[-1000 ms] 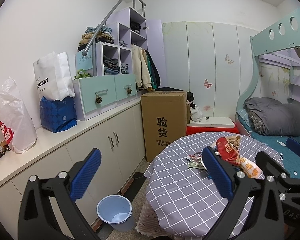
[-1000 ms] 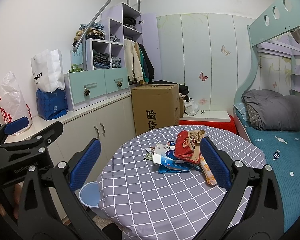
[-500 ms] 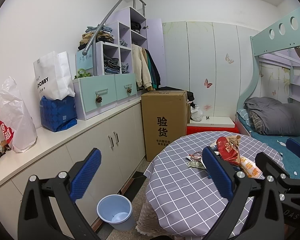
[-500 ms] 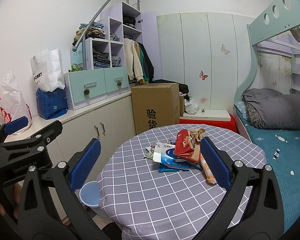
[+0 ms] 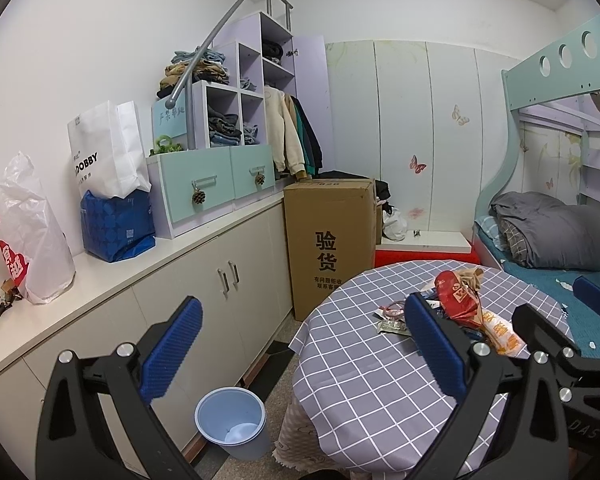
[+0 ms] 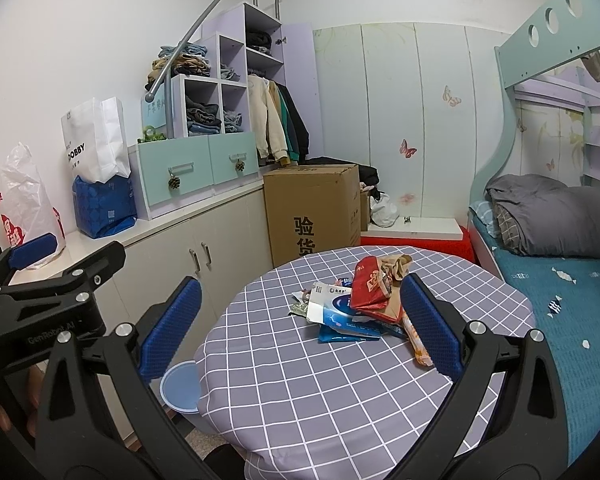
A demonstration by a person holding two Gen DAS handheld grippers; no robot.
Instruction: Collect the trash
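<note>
We hold both tools up near us, above the table's near side. Our left gripper [image 5: 300, 344] has its blue pads spread wide with nothing between them; our right gripper [image 6: 300, 322] is likewise released and empty. In the right view the left tool shows at the left edge, with fingers [image 6: 4, 416] of a hand behind it.

Below the left gripper, on the floor between the cabinet [image 5: 204, 280] and the table [image 5: 364, 384], stands the blue bin [image 5: 232, 420], upright, with something pale at its bottom. The right view shows only part of its rim past the tablecloth's edge.

Farther on, the trash [image 6: 360, 300] lies in one loose heap around the middle of the checked tablecloth: a red wrapper [image 6: 370, 284] on top, a blue-and-white pack [image 6: 340, 312] under it, an orange wrapper [image 6: 418, 342] at the right side.

Beyond the table stands a cardboard box [image 5: 328, 240]. A bed [image 6: 560, 280] runs along the right.
</note>
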